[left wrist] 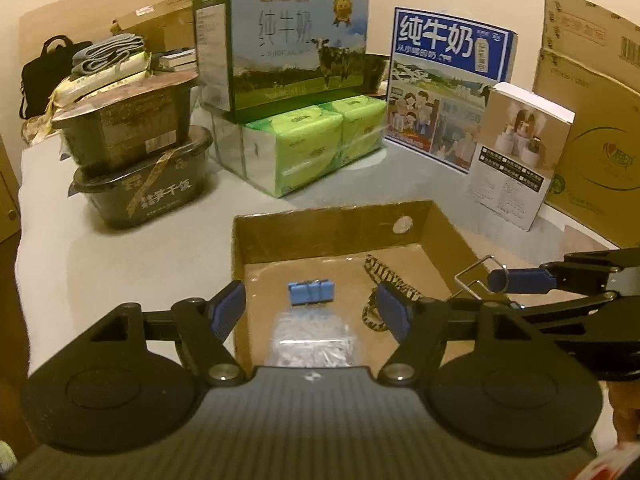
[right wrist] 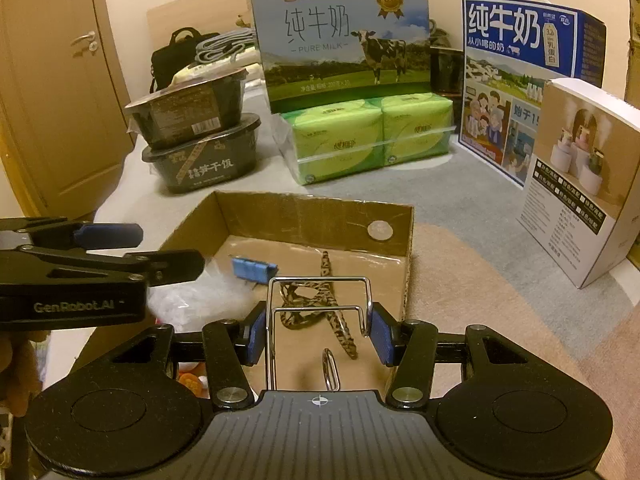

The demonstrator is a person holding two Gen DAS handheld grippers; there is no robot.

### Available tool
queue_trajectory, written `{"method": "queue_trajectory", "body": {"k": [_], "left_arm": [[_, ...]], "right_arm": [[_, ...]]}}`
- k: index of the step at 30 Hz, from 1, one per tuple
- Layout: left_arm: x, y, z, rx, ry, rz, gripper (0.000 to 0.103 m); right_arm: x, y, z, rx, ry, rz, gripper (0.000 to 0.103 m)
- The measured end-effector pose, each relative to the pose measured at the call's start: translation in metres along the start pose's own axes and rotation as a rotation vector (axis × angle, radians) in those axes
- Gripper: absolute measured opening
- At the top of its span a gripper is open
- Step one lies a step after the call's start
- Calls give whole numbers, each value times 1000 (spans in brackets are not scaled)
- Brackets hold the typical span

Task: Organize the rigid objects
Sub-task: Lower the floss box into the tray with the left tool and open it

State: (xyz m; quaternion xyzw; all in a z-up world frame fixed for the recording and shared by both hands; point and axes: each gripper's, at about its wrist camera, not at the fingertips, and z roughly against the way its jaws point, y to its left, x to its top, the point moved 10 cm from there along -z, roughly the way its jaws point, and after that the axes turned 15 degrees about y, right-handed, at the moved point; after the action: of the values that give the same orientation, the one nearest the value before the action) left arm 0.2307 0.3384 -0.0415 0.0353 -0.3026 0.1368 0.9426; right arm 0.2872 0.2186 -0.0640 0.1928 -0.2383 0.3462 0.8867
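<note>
An open cardboard box (left wrist: 332, 216) (right wrist: 312, 204) lies on the grey surface. Inside it are a blue binder clip (left wrist: 311, 292) (right wrist: 254, 268), a leopard-print strap (left wrist: 394, 276) (right wrist: 332, 320) and a clear bag of small white pieces (left wrist: 312, 340) (right wrist: 192, 300). My left gripper (left wrist: 312, 312) (right wrist: 170, 249) hangs open over the box's near left part. The bag lies below and between its fingers, and the pads are clear of it. My right gripper (right wrist: 319, 332) (left wrist: 496, 292) is shut on a chrome wire frame (right wrist: 320, 279) (left wrist: 472, 276), held above the box's near right side.
Two stacked black food tubs (left wrist: 136, 184) stand at the back left. A milk carton (left wrist: 280, 44) sits on green tissue packs (left wrist: 304, 148). A blue milk box (left wrist: 444, 80), a white box (left wrist: 516, 152) and a large cardboard carton (left wrist: 592, 112) line the right. A door (right wrist: 60, 92) is at the far left.
</note>
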Motion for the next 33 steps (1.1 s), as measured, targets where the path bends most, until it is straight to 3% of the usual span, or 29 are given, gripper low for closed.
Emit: {"method": "queue_trajectory", "body": {"k": [33], "left_arm": [[-13,12,7,5,24,-7,69]], "right_arm": [[11,10,-1,9,-1,-6,52]]}}
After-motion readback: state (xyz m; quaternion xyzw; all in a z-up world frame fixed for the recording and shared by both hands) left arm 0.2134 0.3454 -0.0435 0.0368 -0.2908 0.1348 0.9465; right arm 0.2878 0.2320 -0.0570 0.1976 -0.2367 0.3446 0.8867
